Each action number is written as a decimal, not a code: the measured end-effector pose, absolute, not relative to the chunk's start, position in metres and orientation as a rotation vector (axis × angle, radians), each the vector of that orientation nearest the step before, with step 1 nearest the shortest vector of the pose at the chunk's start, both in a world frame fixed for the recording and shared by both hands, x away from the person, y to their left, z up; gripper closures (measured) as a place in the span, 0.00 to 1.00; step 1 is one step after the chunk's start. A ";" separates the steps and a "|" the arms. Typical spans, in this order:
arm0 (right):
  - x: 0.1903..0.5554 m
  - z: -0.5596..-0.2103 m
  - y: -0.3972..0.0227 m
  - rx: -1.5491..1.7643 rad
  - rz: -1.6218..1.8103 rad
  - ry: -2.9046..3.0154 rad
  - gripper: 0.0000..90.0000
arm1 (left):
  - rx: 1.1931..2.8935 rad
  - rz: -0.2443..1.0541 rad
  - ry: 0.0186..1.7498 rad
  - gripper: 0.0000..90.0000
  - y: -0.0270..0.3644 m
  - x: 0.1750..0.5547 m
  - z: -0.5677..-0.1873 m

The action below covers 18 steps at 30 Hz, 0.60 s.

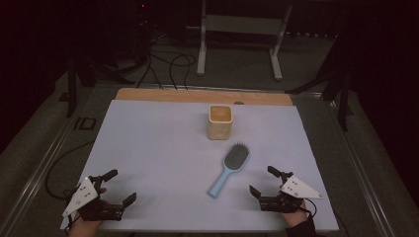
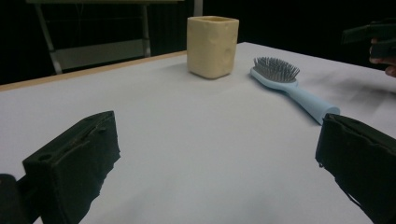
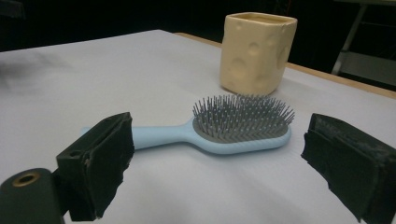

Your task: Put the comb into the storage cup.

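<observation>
Hairbrush [image 1: 229, 169] lies diagonally on the surface [image 1: 158, 148], handle nearest the right gripper [image 1: 260, 183]; both grippers' fingers wide open, empty.

Grey metal stand [image 1: 240, 37], floor cables [image 1: 168, 66]

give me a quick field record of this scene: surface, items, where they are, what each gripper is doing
surface: white sheet over a wooden table
hairbrush: light blue, lying flat, bristles up, handle toward the person
cup: cream, square, dimpled, upright, just beyond the brush head, apart from it
left gripper: open, nothing between the jaws, near corner of the sheet, far from both items
right gripper: open, nothing held, right of the brush handle, not touching it
contact: none
</observation>
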State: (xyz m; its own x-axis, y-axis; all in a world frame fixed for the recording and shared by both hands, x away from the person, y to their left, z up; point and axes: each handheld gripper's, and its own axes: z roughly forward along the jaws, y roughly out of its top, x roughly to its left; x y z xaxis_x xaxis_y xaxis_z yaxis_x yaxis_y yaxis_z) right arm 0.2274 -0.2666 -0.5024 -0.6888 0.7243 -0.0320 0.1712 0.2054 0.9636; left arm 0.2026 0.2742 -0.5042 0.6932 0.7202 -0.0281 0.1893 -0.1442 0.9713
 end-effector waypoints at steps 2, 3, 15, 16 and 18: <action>0.227 -0.502 -0.266 0.827 1.502 2.005 0.09 | 1.690 0.547 0.741 0.00 0.274 0.203 -0.504; 0.227 -0.503 -0.266 0.822 1.495 2.012 0.09 | 1.686 0.545 0.740 0.00 0.274 0.203 -0.504; 0.225 -0.500 -0.263 0.800 1.484 2.025 0.09 | 1.693 0.540 0.735 0.00 0.272 0.202 -0.503; 0.225 -0.500 -0.263 0.798 1.484 2.029 0.09 | 1.694 0.540 0.734 0.00 0.272 0.202 -0.503; 0.224 -0.499 -0.261 0.800 1.469 2.029 0.09 | 1.693 0.540 0.735 0.00 0.272 0.202 -0.503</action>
